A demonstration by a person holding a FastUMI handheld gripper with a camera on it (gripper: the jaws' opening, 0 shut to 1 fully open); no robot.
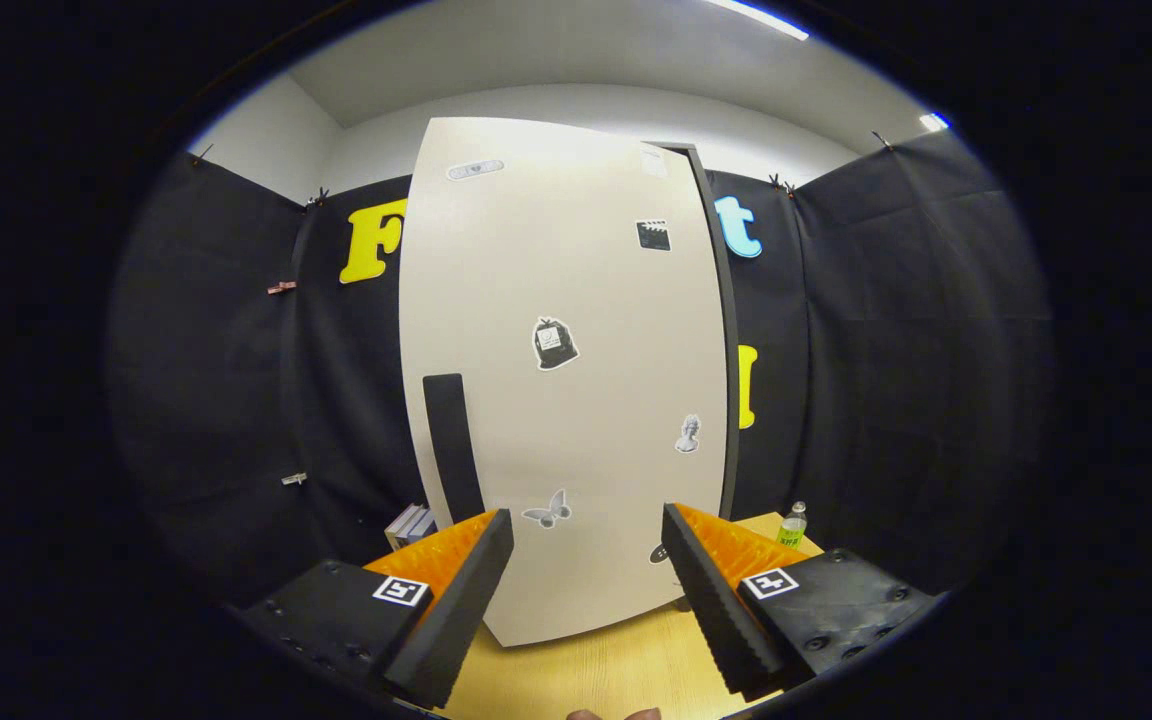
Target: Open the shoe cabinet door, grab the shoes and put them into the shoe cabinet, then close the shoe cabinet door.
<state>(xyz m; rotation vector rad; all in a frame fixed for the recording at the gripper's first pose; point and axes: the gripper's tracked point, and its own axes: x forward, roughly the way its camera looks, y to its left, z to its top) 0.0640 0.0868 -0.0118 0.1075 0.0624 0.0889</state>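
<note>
Spread wide apart, the two fingers of the gripper (586, 600) hold nothing; a bare strip of the wooden tabletop (596, 675) lies between them. Just ahead of the fingertips stands the shoe cabinet (566, 400), tall and cream-coloured, its door (576, 300) facing the gripper and lying flat against the front, so it looks closed. On the door's left side, low down and just beyond the left finger, a dark vertical handle (453, 450) runs upright. Small stickers dot the door: a butterfly (548, 513) near the bottom between the fingers, a dark one (555, 343) at mid-height, a clapperboard (653, 235) higher on the right, and a bust figure (688, 434) toward the right edge. A dark side edge of the cabinet shows along its right. To the right of the cabinet, beyond the right finger, a small green-labelled bottle (792, 526) stands on the table. To the left, behind the left finger, a pale striped box-like thing (409, 523) sits low beside the cabinet; I cannot tell what it is.
</note>
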